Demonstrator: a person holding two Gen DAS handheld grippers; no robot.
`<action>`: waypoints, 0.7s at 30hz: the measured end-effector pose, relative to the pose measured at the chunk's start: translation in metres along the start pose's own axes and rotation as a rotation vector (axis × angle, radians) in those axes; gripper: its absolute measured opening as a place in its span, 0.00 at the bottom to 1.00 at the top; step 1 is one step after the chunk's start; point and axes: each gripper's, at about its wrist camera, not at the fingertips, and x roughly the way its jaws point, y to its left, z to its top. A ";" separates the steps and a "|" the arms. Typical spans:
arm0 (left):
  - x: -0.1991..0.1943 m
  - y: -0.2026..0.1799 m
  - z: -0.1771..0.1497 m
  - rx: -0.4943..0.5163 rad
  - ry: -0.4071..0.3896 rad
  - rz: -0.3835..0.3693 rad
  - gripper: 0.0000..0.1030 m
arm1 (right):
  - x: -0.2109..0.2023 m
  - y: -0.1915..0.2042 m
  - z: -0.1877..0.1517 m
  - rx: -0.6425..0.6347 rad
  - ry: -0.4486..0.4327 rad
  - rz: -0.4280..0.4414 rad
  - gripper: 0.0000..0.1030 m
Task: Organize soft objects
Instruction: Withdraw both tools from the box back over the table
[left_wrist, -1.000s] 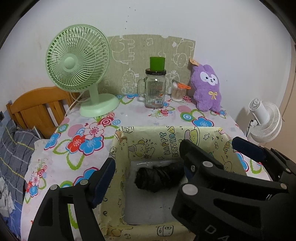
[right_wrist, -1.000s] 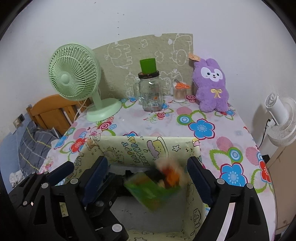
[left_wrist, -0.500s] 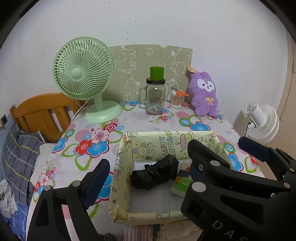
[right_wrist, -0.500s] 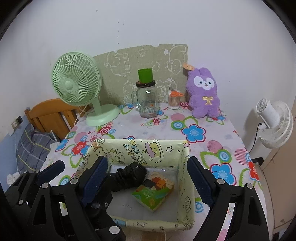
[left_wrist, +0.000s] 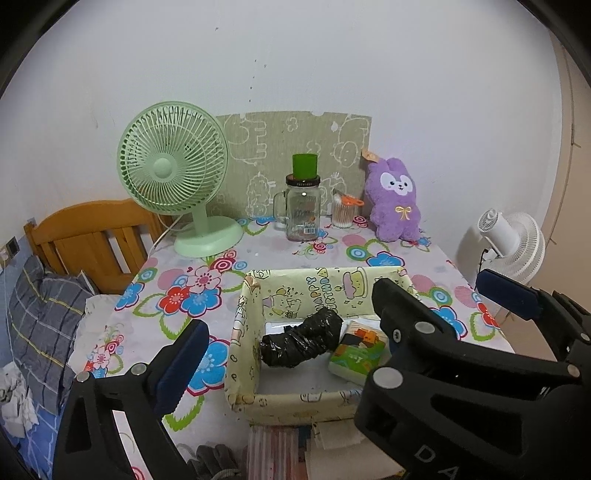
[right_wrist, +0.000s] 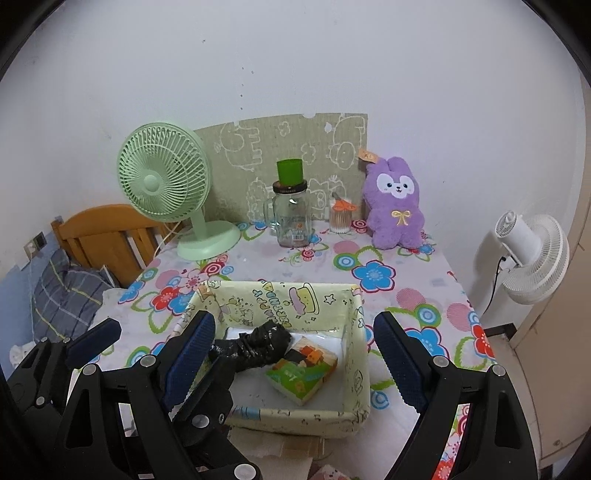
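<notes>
A crumpled black plastic bag roll and a small soft tissue pack with a green and orange print are lying side by side on the bottom of the open yellow box covered in cartoon birthday paper, the pack touching the roll at its right end. A second ago the pack was being seen as a blur, falling between the right jaws, and the roll was lying alone in the box; now both are resting still inside. The box is standing on the front part of the surface covered with a flowered cloth.

The left gripper is being opened at this moment, and nothing is being held between its jaws; the roll is lying free below them. The right gripper is being kept wide open and empty, as before. Both views are showing more of the surface than a second ago, so the grippers are being drawn back and up from the box.

This is meaning, by judgement, that two soft things are already put away. A purple plush rabbit with a yellow bow is still sitting at the back of the surface, against the wall, well apart from the box; it is probably the next thing to be collected.
</notes>
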 end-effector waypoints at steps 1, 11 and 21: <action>-0.003 -0.001 -0.001 0.002 -0.003 -0.004 0.97 | -0.003 0.000 -0.001 -0.001 -0.003 0.001 0.87; -0.026 -0.004 -0.013 0.003 -0.022 -0.014 1.00 | -0.032 0.002 -0.012 -0.007 -0.023 -0.019 0.87; -0.047 -0.005 -0.030 0.003 -0.033 -0.023 1.00 | -0.053 0.007 -0.028 -0.019 -0.016 -0.008 0.90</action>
